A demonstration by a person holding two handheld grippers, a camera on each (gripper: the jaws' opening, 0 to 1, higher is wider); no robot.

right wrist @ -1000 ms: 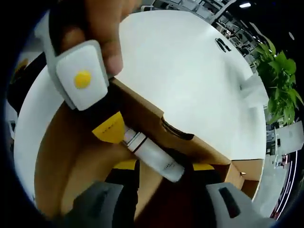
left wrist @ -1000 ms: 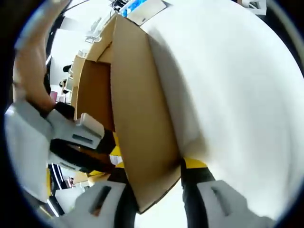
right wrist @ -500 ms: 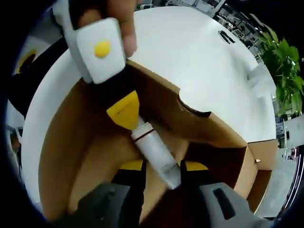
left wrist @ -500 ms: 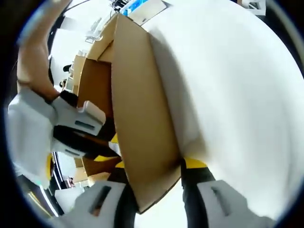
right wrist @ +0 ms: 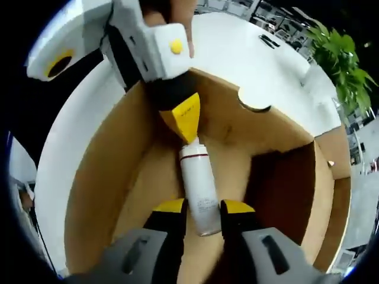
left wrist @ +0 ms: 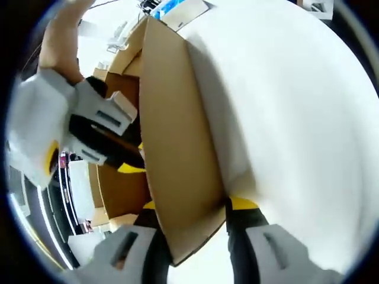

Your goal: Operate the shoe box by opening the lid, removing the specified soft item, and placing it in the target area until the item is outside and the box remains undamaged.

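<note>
Two jaws of my left gripper [left wrist: 198, 236] clamp the shoe box [left wrist: 172, 148] wall on the white table [left wrist: 284, 106], my right gripper [left wrist: 95, 133] beside it. Inside the shoe box [right wrist: 106, 171], my right gripper [right wrist: 200, 213] pinches the white tube [right wrist: 198, 189]; a crooked lift may catch the lid flap and tear cardboard.

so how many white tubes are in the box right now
1: the white tube lies on the shoe box floor between the right gripper jaws. The left gripper may hide others.
</note>
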